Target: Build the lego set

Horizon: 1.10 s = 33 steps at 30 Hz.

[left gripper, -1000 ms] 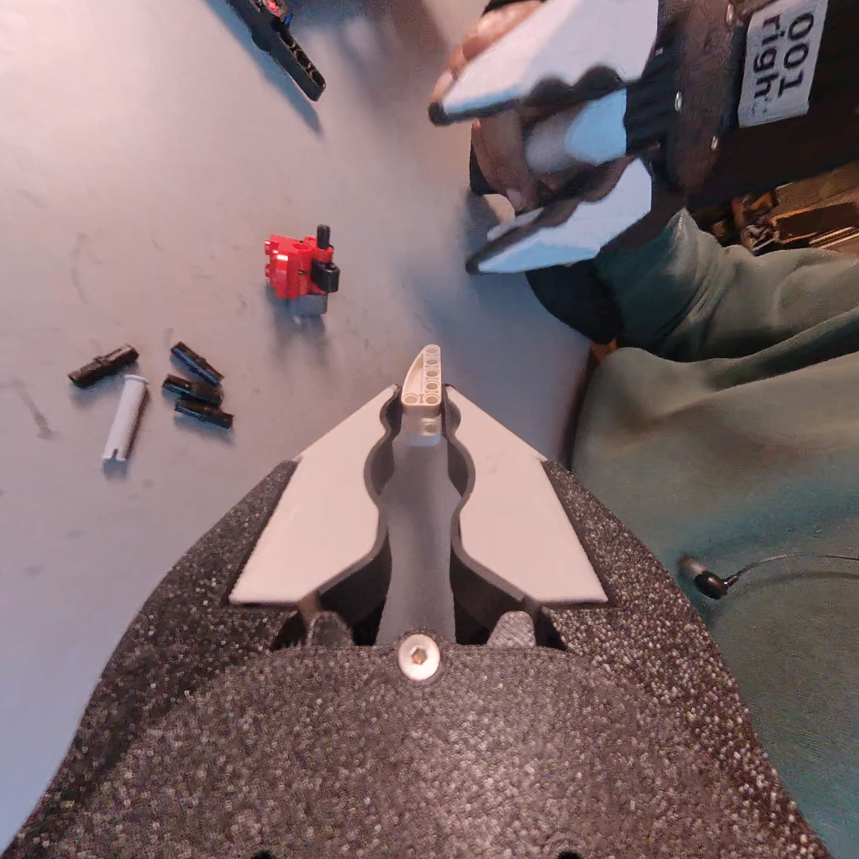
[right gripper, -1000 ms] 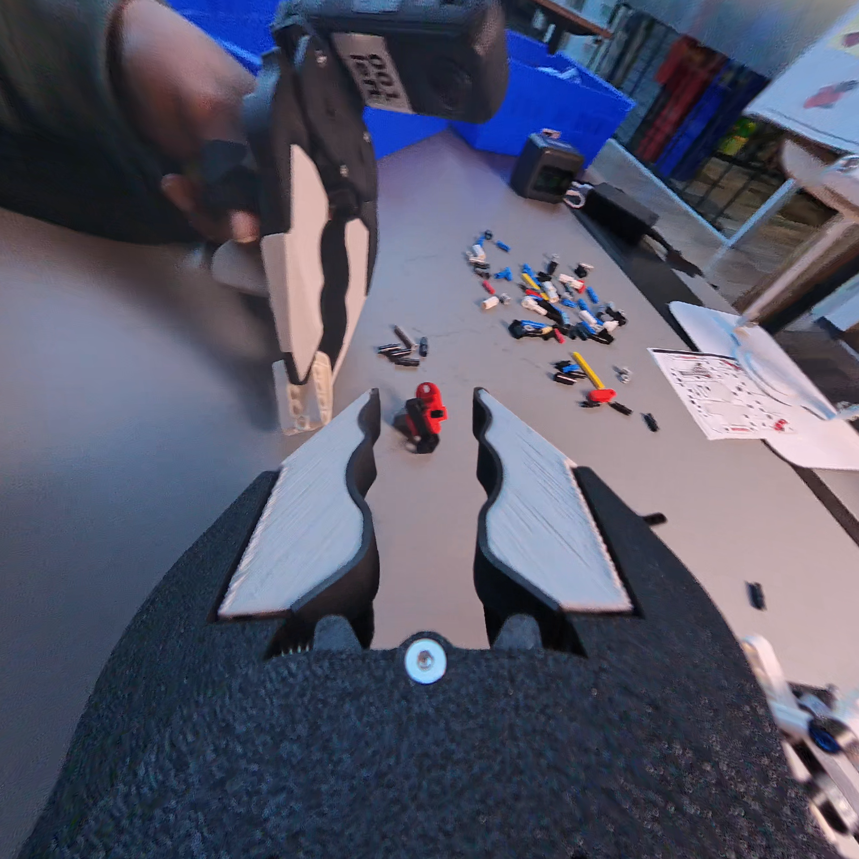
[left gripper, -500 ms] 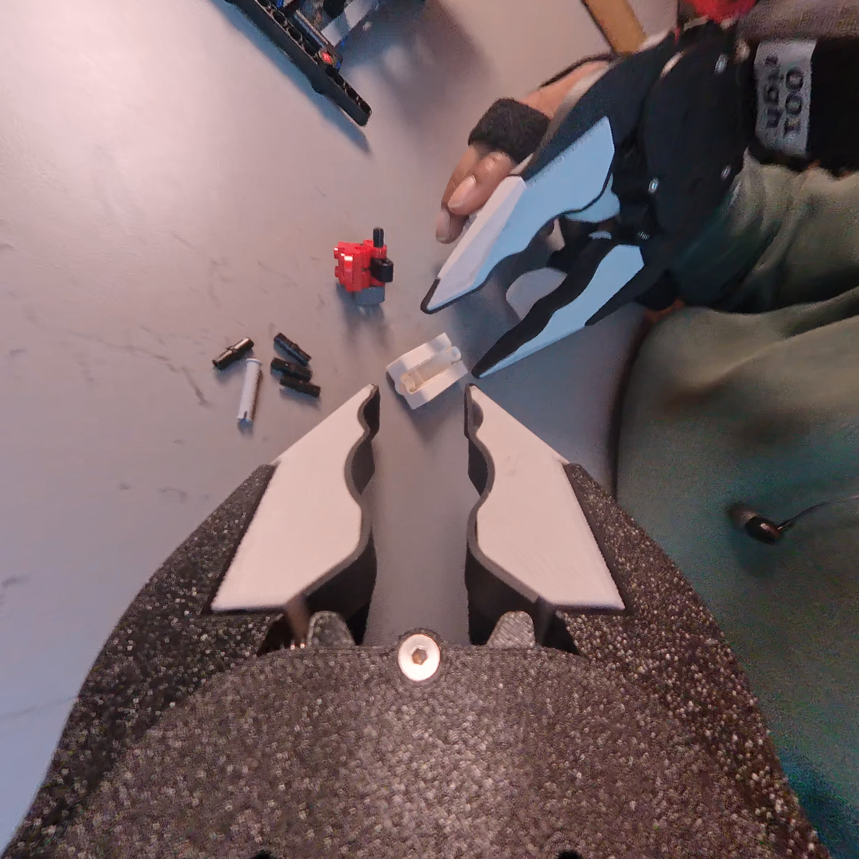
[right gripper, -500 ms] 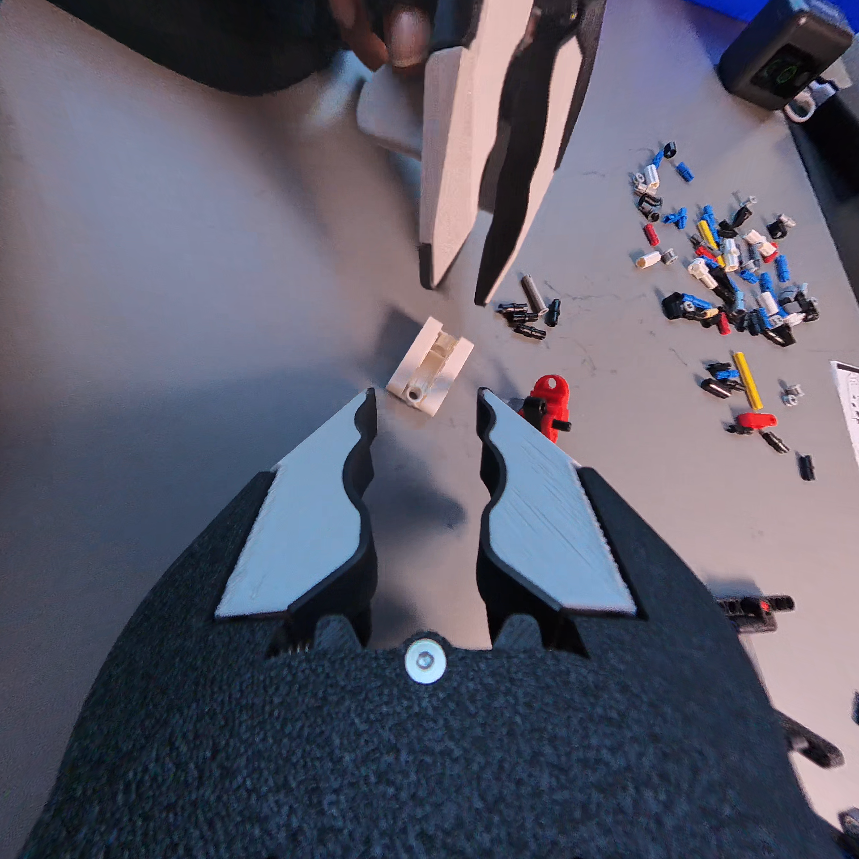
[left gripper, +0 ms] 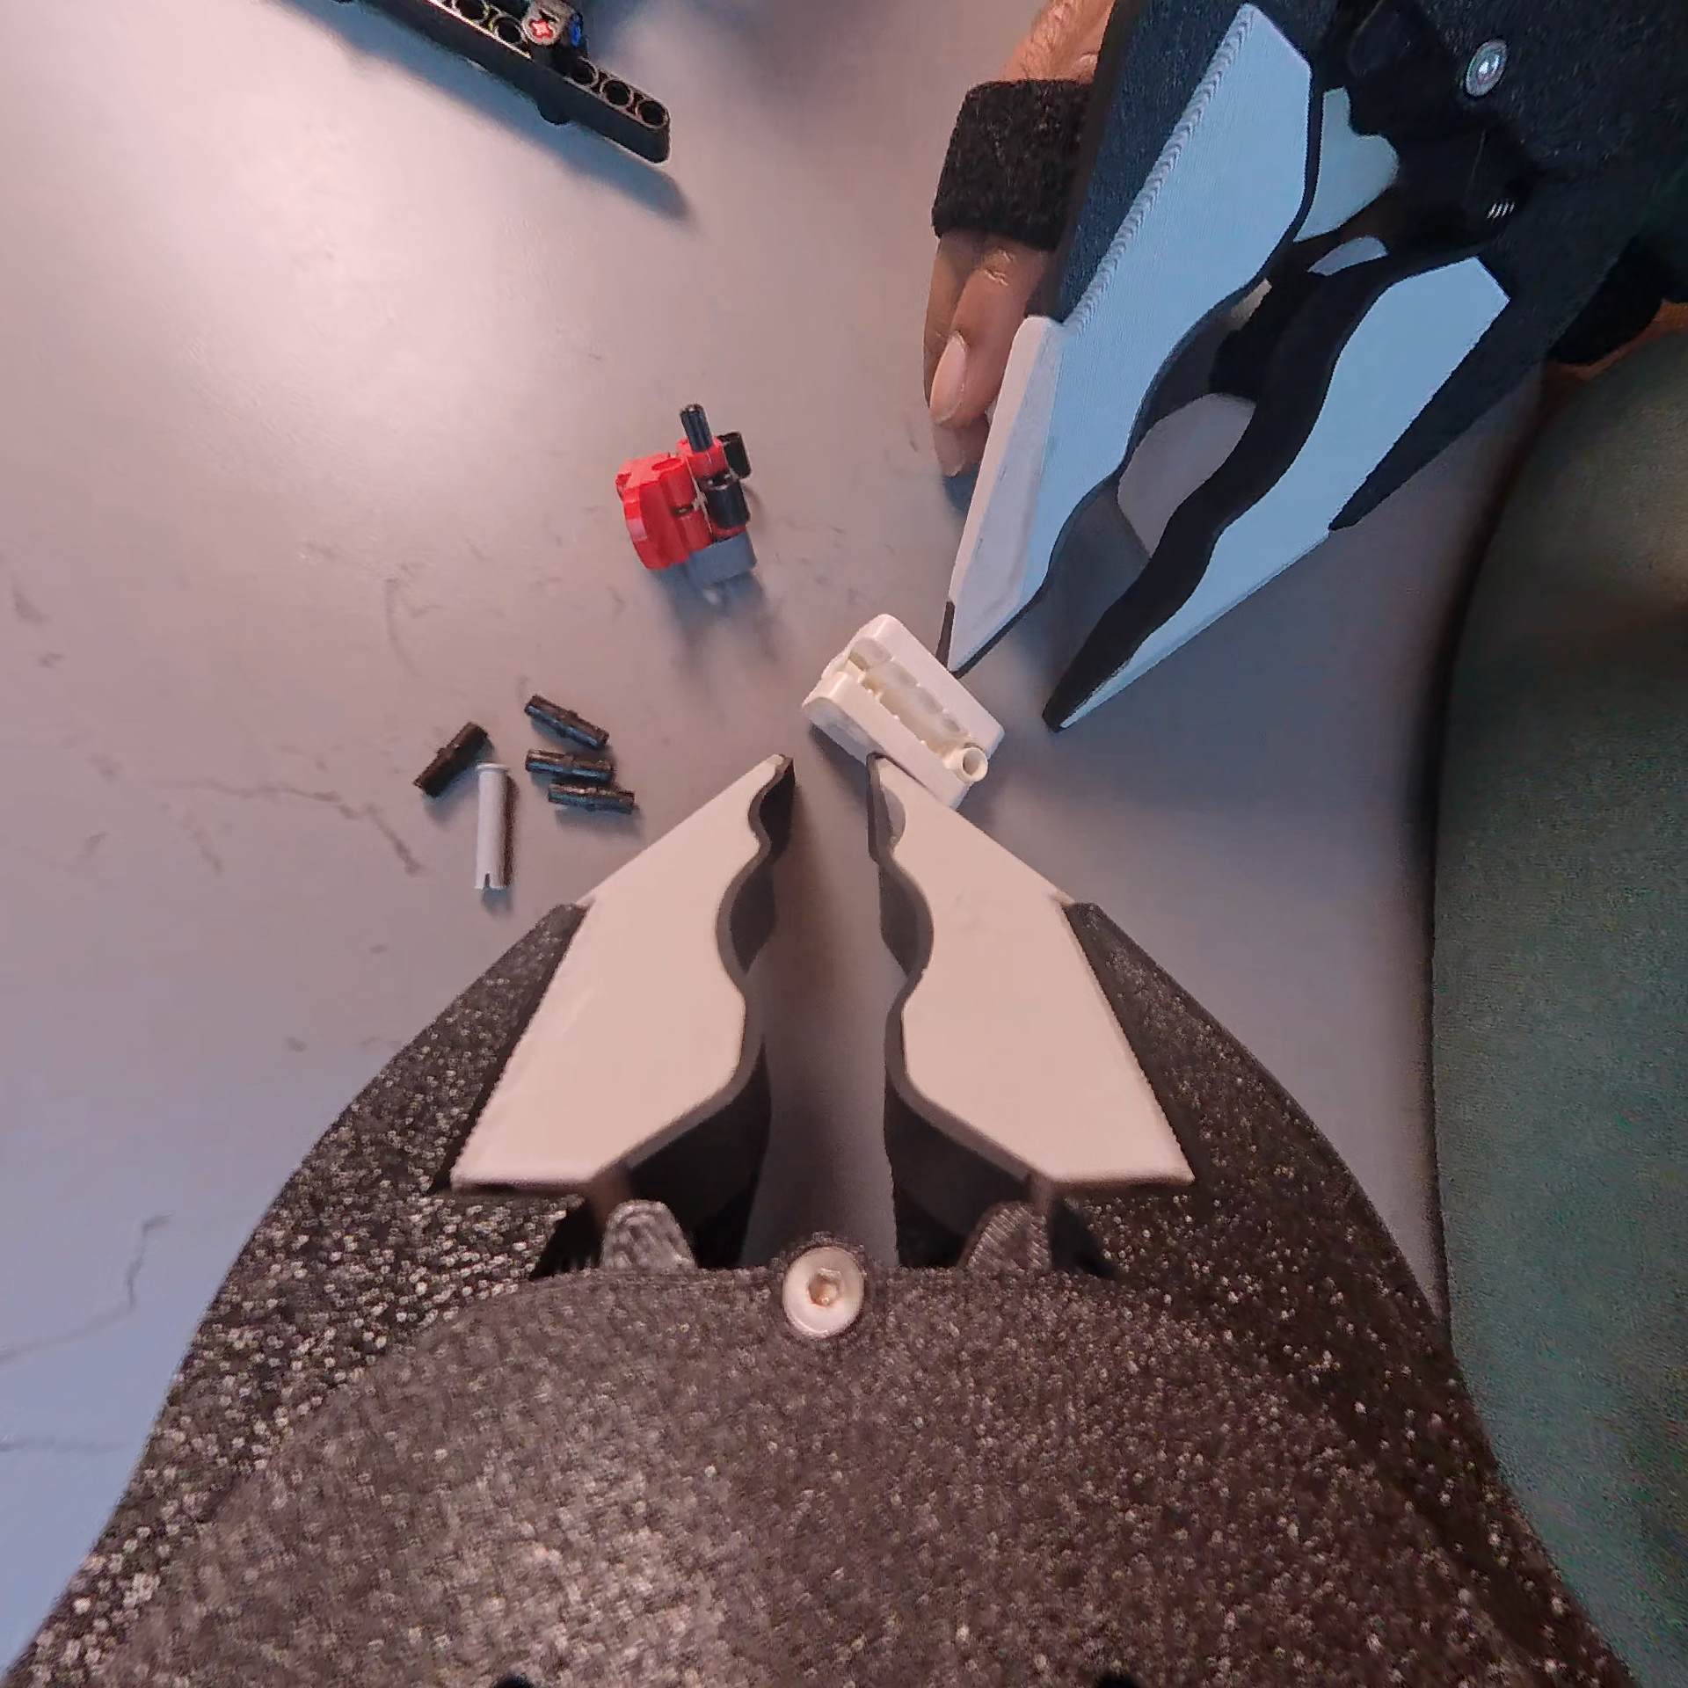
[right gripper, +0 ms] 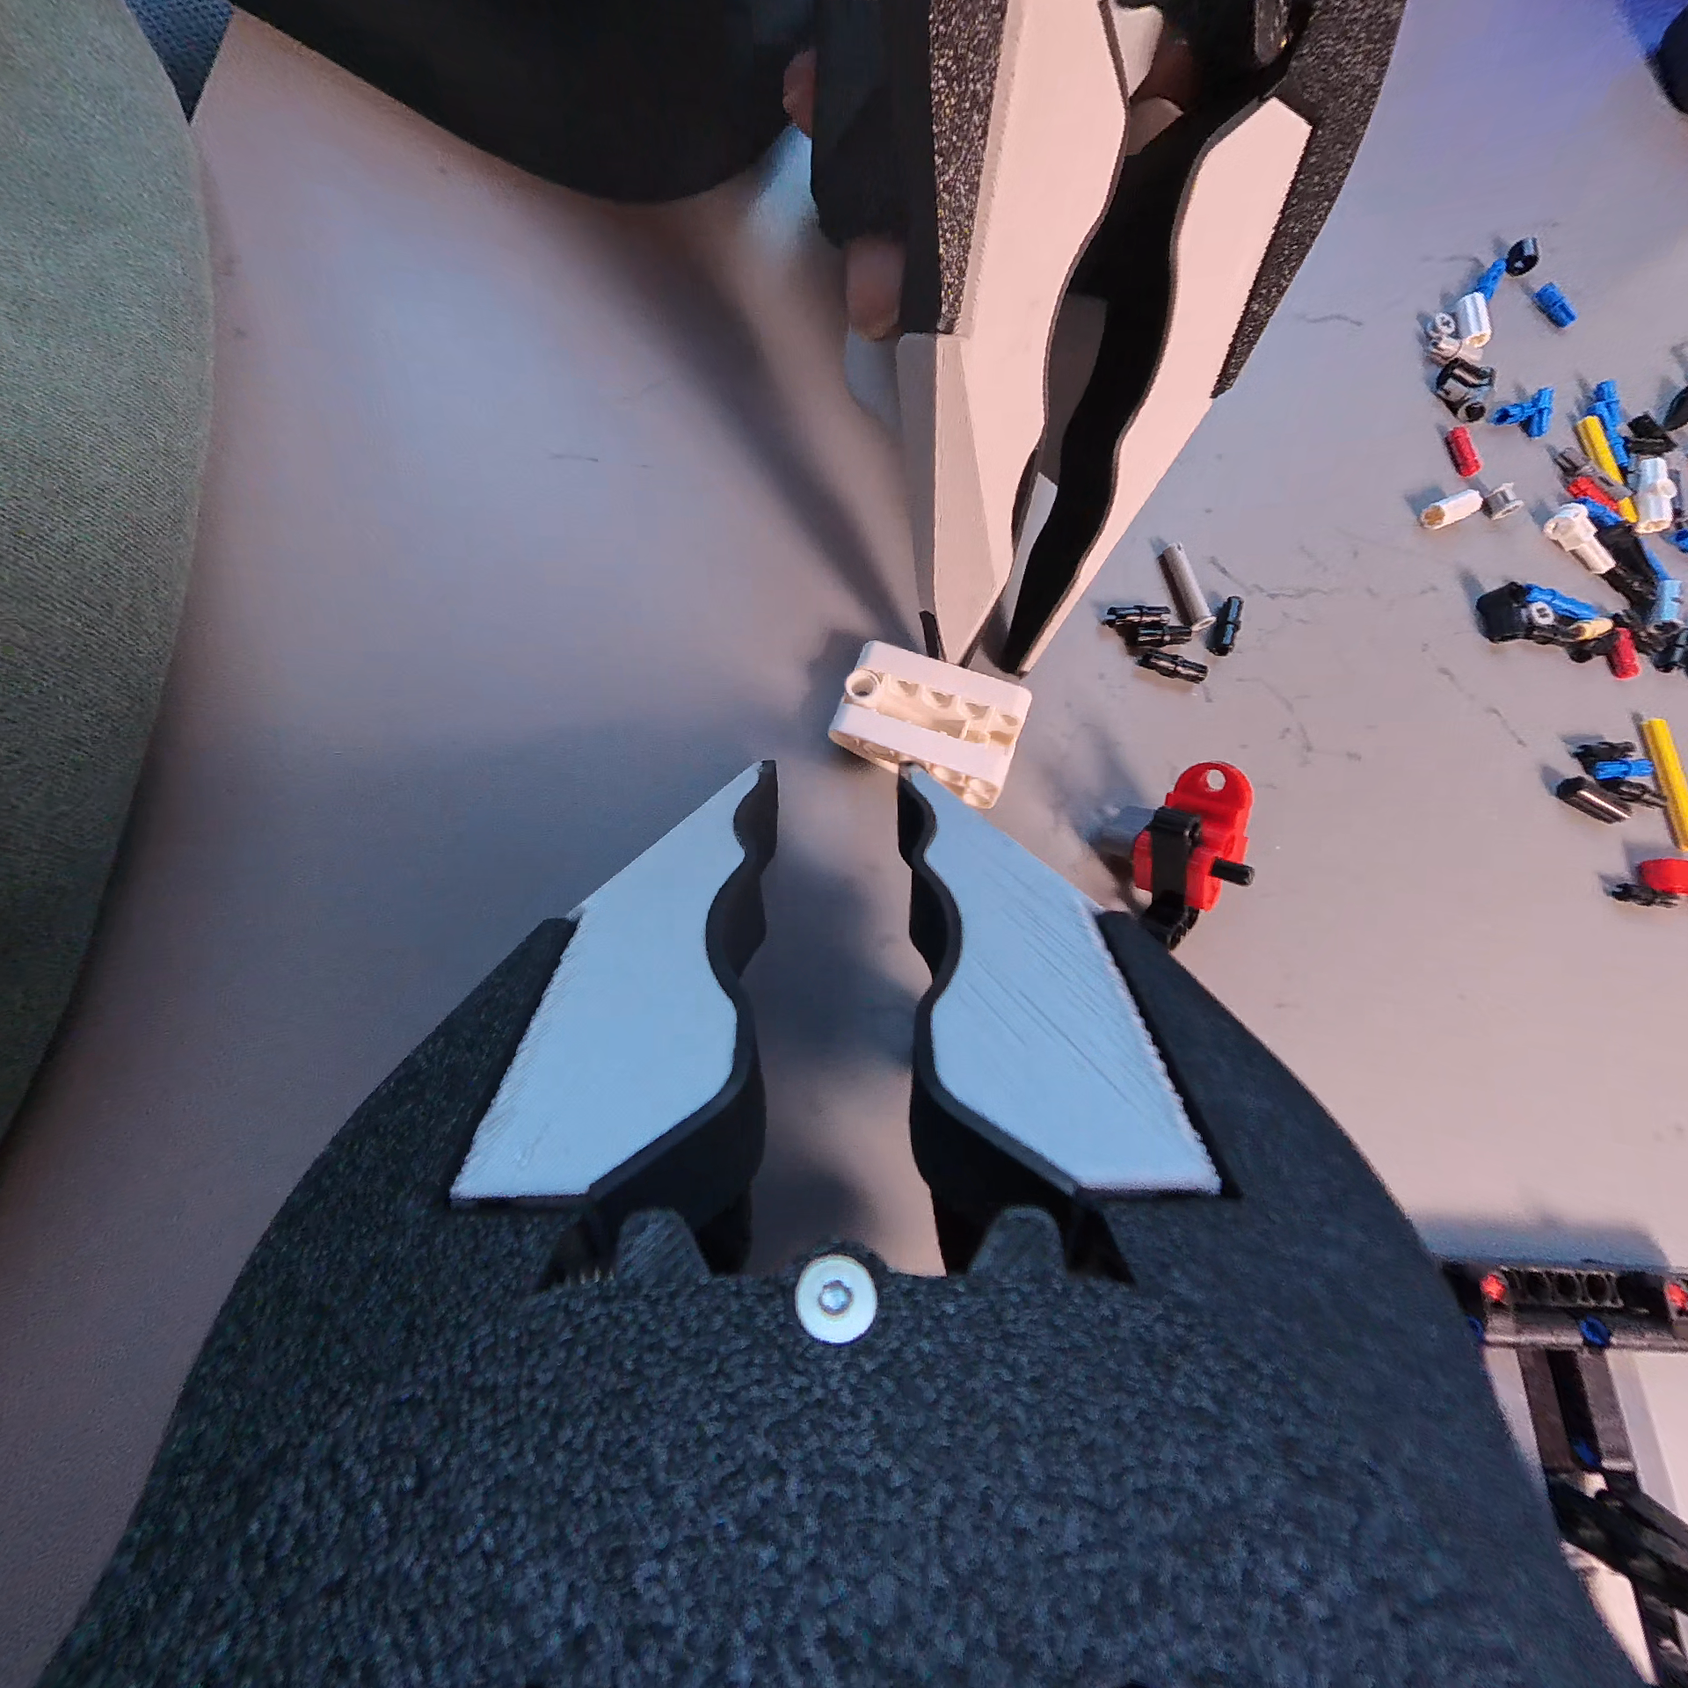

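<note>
1. Left wrist view: left claw [left gripper: 827, 776] is released and empty; the white panel piece [left gripper: 900, 722] lies loose on the table [left gripper: 274, 365] at its 1 o'clock, red subassembly [left gripper: 685, 507] unattached.
2. Right wrist view: right claw [right gripper: 836, 772] is also released; many loose pieces [right gripper: 1589, 511] remain at 2 o'clock, so I judge much building is left.

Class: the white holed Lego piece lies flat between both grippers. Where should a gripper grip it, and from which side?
Grip the white piece across its two long smooth side walls, coming down from above. It lies flat with its channel and row of holes facing up, so likely only the outer walls offer parallel faces. The right gripper is open, close beside it.
</note>
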### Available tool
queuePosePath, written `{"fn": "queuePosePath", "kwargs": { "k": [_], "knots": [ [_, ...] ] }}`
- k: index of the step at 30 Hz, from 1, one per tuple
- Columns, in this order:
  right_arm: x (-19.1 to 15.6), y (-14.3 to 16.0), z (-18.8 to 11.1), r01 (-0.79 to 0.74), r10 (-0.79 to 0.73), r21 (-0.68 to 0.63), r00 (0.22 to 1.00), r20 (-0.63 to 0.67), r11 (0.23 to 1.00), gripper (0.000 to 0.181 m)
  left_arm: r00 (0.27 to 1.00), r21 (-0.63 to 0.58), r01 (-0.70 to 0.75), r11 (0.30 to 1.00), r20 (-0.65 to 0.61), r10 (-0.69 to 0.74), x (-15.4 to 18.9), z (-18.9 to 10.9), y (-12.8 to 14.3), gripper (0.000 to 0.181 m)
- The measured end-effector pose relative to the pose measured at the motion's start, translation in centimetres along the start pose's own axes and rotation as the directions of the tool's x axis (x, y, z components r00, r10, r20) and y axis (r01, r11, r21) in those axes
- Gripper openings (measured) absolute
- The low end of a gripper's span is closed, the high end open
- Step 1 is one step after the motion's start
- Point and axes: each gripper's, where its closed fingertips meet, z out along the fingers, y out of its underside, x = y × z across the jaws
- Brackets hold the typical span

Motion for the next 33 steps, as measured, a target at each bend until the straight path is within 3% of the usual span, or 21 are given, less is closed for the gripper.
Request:
{"fn": "queuePosePath", "kwargs": {
  "k": [4, 10, 14, 17, 19, 20, 27, 31, 33],
  "knots": [
    [1.1, -0.3, -1.0, -0.016, 0.018, 0.040, 0.999, -0.041, 0.999, 0.028, 0.999, 0.028, -0.011, 1.000, 0.042, 0.010, -0.8, -0.3, -0.3, 0.019],
    [7.3, 1.1, -3.5, -0.077, 0.081, 0.024, 0.961, -0.263, 0.997, 0.047, 0.993, 0.155, 0.012, 0.988, 0.118, -0.030, -2.9, -3.1, -1.7, 0.019],
    [8.6, 2.2, -2.4, -0.151, 0.141, -0.027, 0.965, -0.220, 0.988, 0.053, 0.976, 0.288, 0.046, 0.957, 0.192, -0.104, -5.2, -5.5, -2.8, 0.019],
    [8.1, 2.2, -0.7, -0.175, 0.165, -0.059, 0.976, -0.144, 0.983, 0.049, 0.964, 0.324, 0.084, 0.942, 0.214, -0.159, -6.5, -6.2, -2.4, 0.020],
    [8.5, 2.5, -0.1, -0.170, 0.154, -0.087, 0.975, -0.163, 0.982, 0.026, 0.962, 0.323, 0.104, 0.941, 0.209, -0.178, -7.0, -6.2, -2.0, 0.020],
    [8.6, 2.6, -0.1, -0.171, 0.155, -0.092, 0.974, -0.165, 0.981, 0.025, 0.960, 0.319, 0.107, 0.942, 0.213, -0.182, -7.2, -6.2, -1.9, 0.020],
    [10.2, 7.2, -5.0, -0.309, 0.235, -0.231, 0.925, -0.298, 0.923, 0.024, 0.970, 0.186, 0.078, 0.979, 0.213, -0.118, -6.7, -4.4, -0.1, 0.019],
    [10.1, 8.0, -5.4, -0.329, 0.239, -0.259, 0.915, -0.324, 0.908, 0.026, 0.971, 0.101, 0.032, 0.994, 0.233, -0.055, -6.7, -3.1, 0.8, 0.018],
    [10.3, 7.9, -5.7, -0.308, 0.205, -0.279, 0.916, -0.344, 0.910, 0.039, 0.965, 0.090, 0.002, 0.996, 0.260, -0.025, -7.0, -2.9, 0.8, 0.012]
  ]
}}
